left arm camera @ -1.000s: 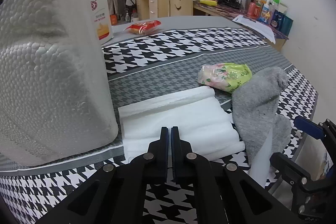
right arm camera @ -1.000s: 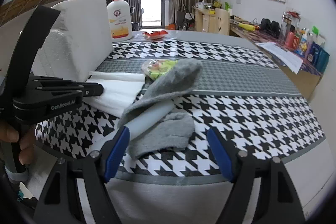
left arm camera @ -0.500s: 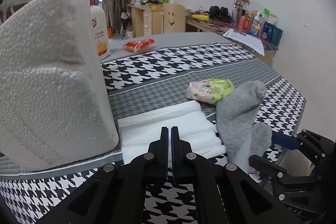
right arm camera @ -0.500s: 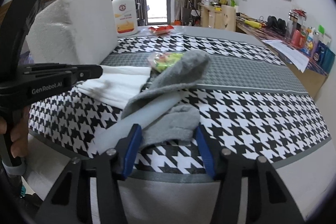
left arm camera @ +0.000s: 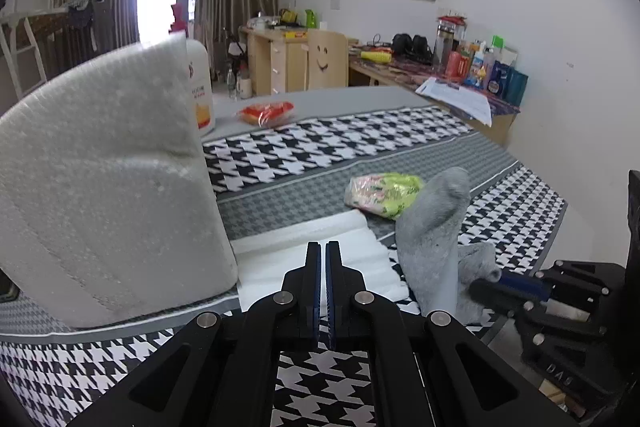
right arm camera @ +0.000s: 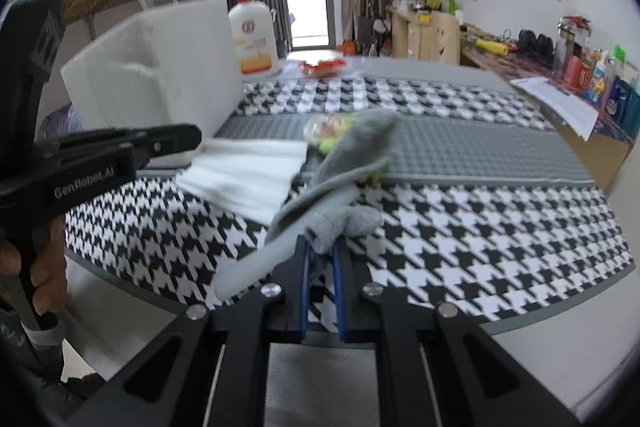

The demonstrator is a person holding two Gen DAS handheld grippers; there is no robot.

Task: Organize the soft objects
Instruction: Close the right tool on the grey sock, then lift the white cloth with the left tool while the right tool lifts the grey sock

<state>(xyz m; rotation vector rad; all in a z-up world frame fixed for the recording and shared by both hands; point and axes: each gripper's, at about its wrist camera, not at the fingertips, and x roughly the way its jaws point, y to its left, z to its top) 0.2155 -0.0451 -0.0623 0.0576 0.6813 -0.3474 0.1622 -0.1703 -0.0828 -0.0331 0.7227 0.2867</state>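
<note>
On the near edge of the table [right arm camera: 500, 163], w/ its black-and-white houndstooth cloth, the grab step is in hand: pick-up of the grey sock [right arm camera: 352, 163], judging by where things sit.

Biggest first. Foam block [left arm camera: 108, 187] stands at left, tall, taking up most of the left wrist view. White foam sheet [left arm camera: 320, 251] lies flat just beside the block's base, on the sock side. Sock is next to the sheet, one end sticking up and draped over a pale tube [right arm camera: 256, 263] that pokes off the table edge; the other end is bunched on the cloth. Green snack packet [left arm camera: 382, 193] sits just behind the sock, touching or nearly, can't tell.

Right gripper [right arm camera: 320, 259]: jaws have just been closing and now pinch the bunched sock end between the blue pads. Cloth is clearly in the gap. Sock is straight ahead of it, right at the tips.

Left gripper [left arm camera: 323, 267]: clenched, nothing between the fingers, hovering above the foam sheet's near edge, apart from the sock, which is to its right.

Next move prob needs a lift w/ the grip kept firm so the sock comes clear of the tube. Risk: the tube drags along or rolls off the edge, or the snack packet gets nudged.
</note>
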